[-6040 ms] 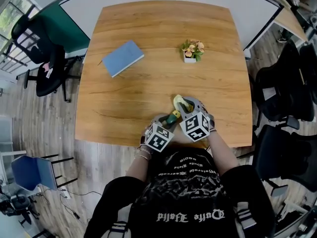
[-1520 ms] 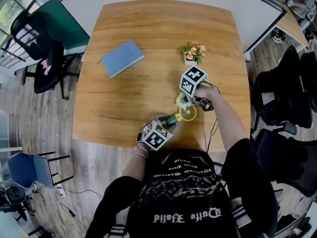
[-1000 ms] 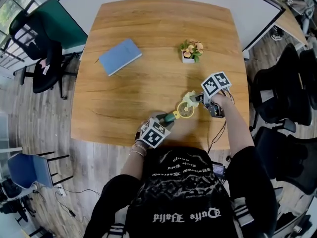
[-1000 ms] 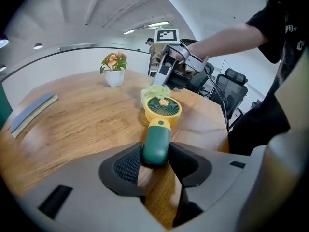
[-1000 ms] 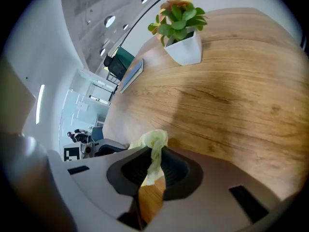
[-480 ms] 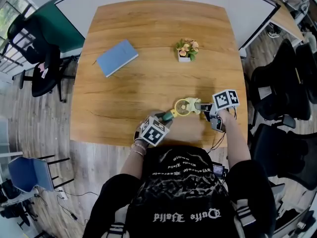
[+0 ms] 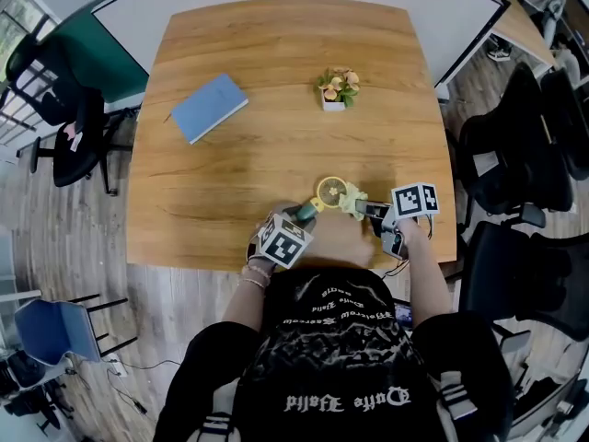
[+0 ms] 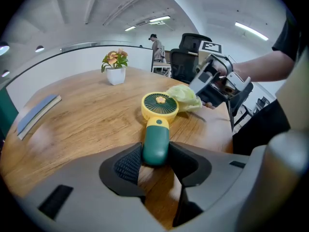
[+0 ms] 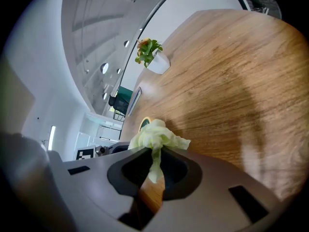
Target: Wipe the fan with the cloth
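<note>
A small hand fan with a yellow round head point(image 7: 329, 191) and a green handle point(image 8: 155, 141) lies on the wooden table point(image 7: 276, 53) near its front edge. My left gripper point(image 7: 299, 217) is shut on the handle, whose end sits between the pads point(image 8: 126, 166). A crumpled pale yellow-green cloth point(image 7: 352, 201) touches the right side of the fan's head. My right gripper point(image 7: 365, 209) is shut on that cloth point(image 9: 157, 137), which bunches out past the jaws; behind it part of the fan point(image 9: 144, 123) shows. In the left gripper view the cloth point(image 8: 186, 96) rests against the head's right rim.
A blue notebook point(image 7: 208, 107) lies at the far left of the table. A small white pot of flowers point(image 7: 335, 87) stands beyond the fan. Black office chairs point(image 7: 515, 145) stand off the table's right side, another point(image 7: 64, 109) off its left.
My right gripper has carried the cloth from the fan's far side round to its right side, closer to the front edge. The left gripper has kept hold of the handle.
</note>
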